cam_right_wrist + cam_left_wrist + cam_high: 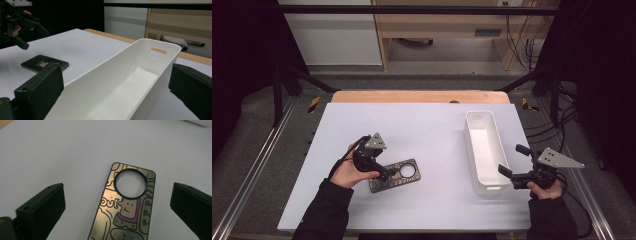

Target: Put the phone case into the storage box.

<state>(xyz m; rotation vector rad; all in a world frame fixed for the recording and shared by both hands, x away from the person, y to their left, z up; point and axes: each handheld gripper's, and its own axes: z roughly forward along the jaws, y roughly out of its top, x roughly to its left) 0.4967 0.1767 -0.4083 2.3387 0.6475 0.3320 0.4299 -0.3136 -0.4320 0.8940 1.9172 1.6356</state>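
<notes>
Left gripper view shows our left gripper (117,202) wide apart over the phone case (125,205) — thin, light, stiff — we would pinch its long edges.

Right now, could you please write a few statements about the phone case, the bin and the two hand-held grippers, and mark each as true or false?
1. The phone case lies flat on the white table. True.
2. The left hand-held gripper is shut on the case. False: its jaws stand open on either side of it, not touching.
3. The white bin holds nothing. True.
4. The case lies inside the bin. False: it lies on the table, apart from the bin.
5. The right hand-held gripper is open, at the bin's near end. True.
</notes>
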